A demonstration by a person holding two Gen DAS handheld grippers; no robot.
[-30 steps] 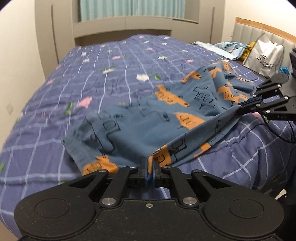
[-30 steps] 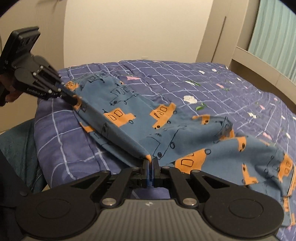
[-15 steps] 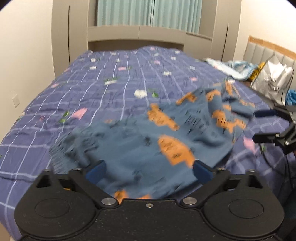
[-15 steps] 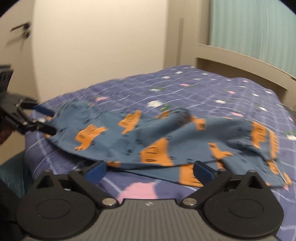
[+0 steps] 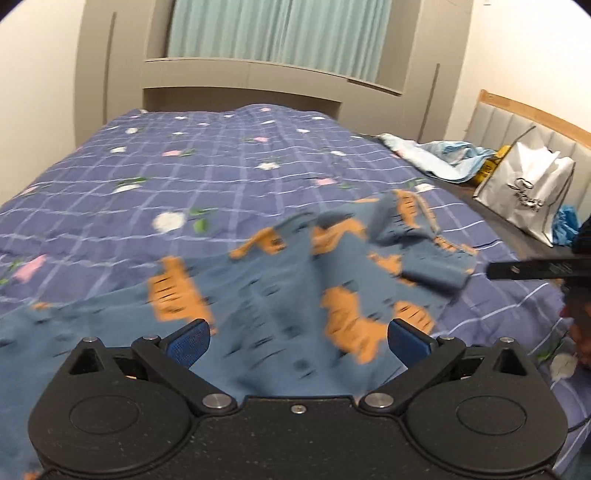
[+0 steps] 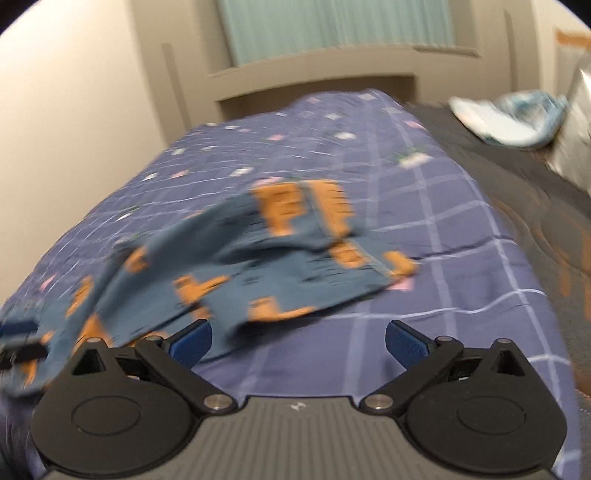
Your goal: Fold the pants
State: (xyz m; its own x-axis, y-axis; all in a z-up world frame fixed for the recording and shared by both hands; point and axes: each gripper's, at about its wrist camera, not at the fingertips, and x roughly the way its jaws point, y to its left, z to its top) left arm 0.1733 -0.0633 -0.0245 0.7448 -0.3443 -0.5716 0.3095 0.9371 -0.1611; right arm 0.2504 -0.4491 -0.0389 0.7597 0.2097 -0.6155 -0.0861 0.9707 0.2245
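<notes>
The blue pants (image 5: 280, 295) with orange vehicle prints lie rumpled on the purple checked bedspread (image 5: 207, 173). In the right wrist view the pants (image 6: 236, 266) lie ahead and to the left. My left gripper (image 5: 298, 336) is open and empty, just above the near part of the pants. My right gripper (image 6: 298, 336) is open and empty over the bedspread (image 6: 424, 258), beside the pants' right edge. The right gripper also shows in the left wrist view (image 5: 535, 268) at the right edge. Both views are motion-blurred.
A white bag (image 5: 528, 192) and crumpled light blue cloth (image 5: 443, 158) sit at the bed's far right near the headboard (image 5: 535, 122). A beige wardrobe frame and teal curtain (image 5: 280, 29) stand beyond the bed. The cloth shows in the right wrist view (image 6: 509, 114) too.
Both grippers held pinched edges of the pants a second ago, then opened and let them drop onto the bed. Both have since swung; the right now faces the curtain.
</notes>
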